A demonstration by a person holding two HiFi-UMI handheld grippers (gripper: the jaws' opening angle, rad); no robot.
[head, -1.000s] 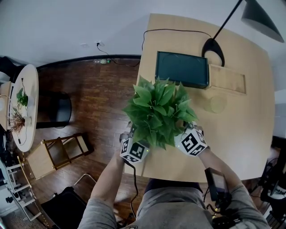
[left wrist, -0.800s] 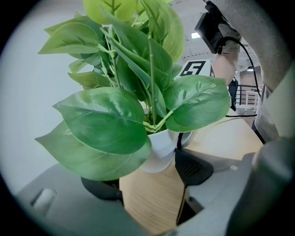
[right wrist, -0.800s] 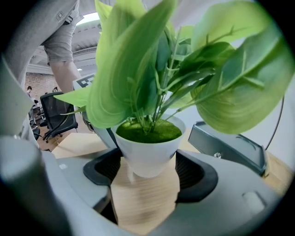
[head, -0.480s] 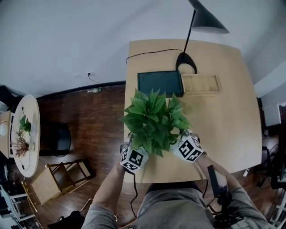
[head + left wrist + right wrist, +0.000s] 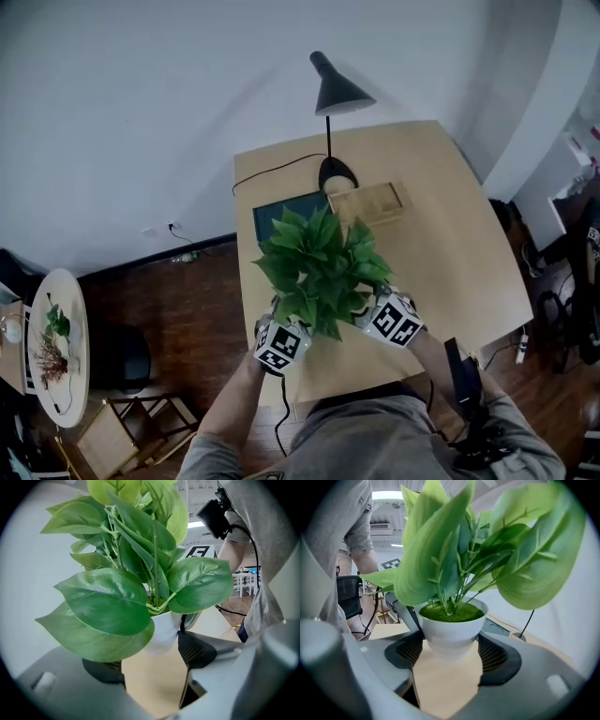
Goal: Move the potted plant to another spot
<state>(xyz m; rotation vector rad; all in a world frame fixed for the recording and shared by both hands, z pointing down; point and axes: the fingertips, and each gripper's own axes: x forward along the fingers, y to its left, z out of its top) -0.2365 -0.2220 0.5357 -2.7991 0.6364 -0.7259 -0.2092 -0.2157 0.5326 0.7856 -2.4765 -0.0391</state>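
**Item:** potted plant (image 5: 323, 262). Broad green leaves in a plain white pot (image 5: 451, 627).

**Location:** over the near left part of the wooden bench (image 5: 450, 253), close to the edge by the person. Whether the pot's base rests on the wood or hangs clear of it cannot be told.

**Hold:**
- The left gripper (image 5: 150, 660) and right gripper (image 5: 450, 653) come at the pot from opposite sides.
- In the right gripper view, both fingers (image 5: 497, 656) are closed against the pot's lower wall.
- In the left gripper view, one finger presses the pot. The other is behind a leaf, so its contact is judged, not seen.

**Nearby on the bench:**
- A dark screen (image 5: 272, 214), partly under the leaves.
- A wooden tray (image 5: 367, 202).
- A black lamp (image 5: 336, 94) with its cable.

**Handling note (judgement):**
- The step in hand looks like the carry.
- The pot tapers, so the grip belongs just under the wider rim band, where it cannot slide down.
- Both grippers should travel together at one level, so the pot neither twists nor tips its filling.
- The foliage hides the bench below, so the free wood to the right makes a safer landing than the crowded far side.
- Set the pot down flat before letting go.

**Markings:**
- No brand, label or lettering on the pot.
- The marker cubes (image 5: 281, 347) show only black-and-white square patterns.
- No readable writing elsewhere.
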